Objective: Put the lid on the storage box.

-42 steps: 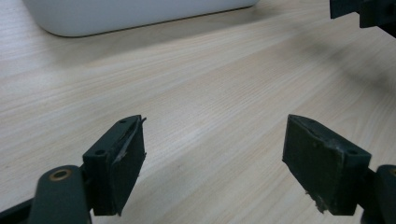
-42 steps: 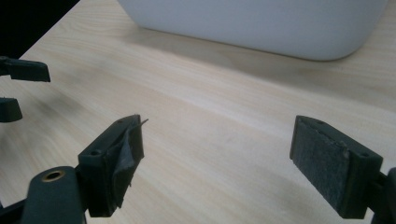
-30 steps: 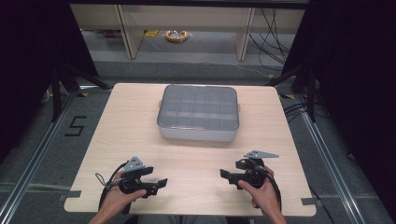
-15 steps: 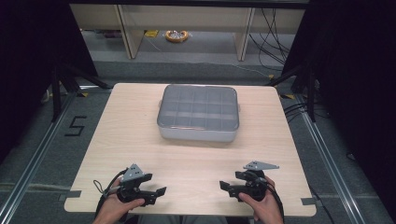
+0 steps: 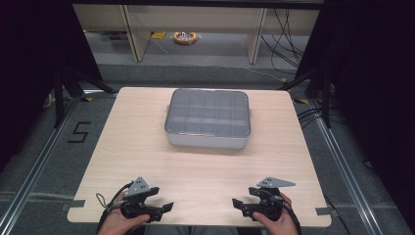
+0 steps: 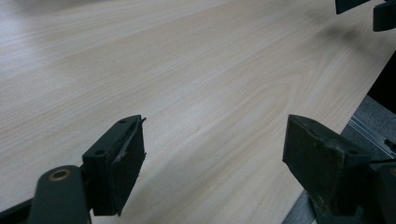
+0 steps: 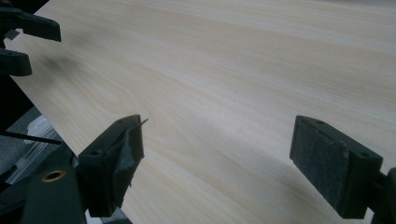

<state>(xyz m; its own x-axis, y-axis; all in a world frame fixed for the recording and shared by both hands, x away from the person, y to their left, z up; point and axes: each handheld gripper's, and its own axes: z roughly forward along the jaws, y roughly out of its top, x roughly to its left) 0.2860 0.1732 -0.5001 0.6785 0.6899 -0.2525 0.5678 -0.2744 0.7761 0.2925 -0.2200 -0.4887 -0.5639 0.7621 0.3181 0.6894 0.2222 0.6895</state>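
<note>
A grey lidded box [image 5: 208, 122] with a grid of compartments under a clear lid sits in the middle of the far half of the wooden table [image 5: 147, 147]. My left gripper [image 5: 164, 205] rests low at the table's near left edge, jaws pointing right, open with nothing between them [image 6: 215, 163]. At the near right edge my right gripper [image 5: 239, 203] points left toward it, also open and empty [image 7: 217, 163]. Both are well short of the box.
The other gripper's jaw tips show in the upper right corner of the left gripper view and the upper left corner of the right gripper view. Black frame legs and cables stand on the floor around the table. Shelving with a yellow item [image 5: 185, 36] lies beyond.
Both grippers have drawn back toward the near edge of the table and sunk lower. Their jaws stay open. The box has not moved.
</note>
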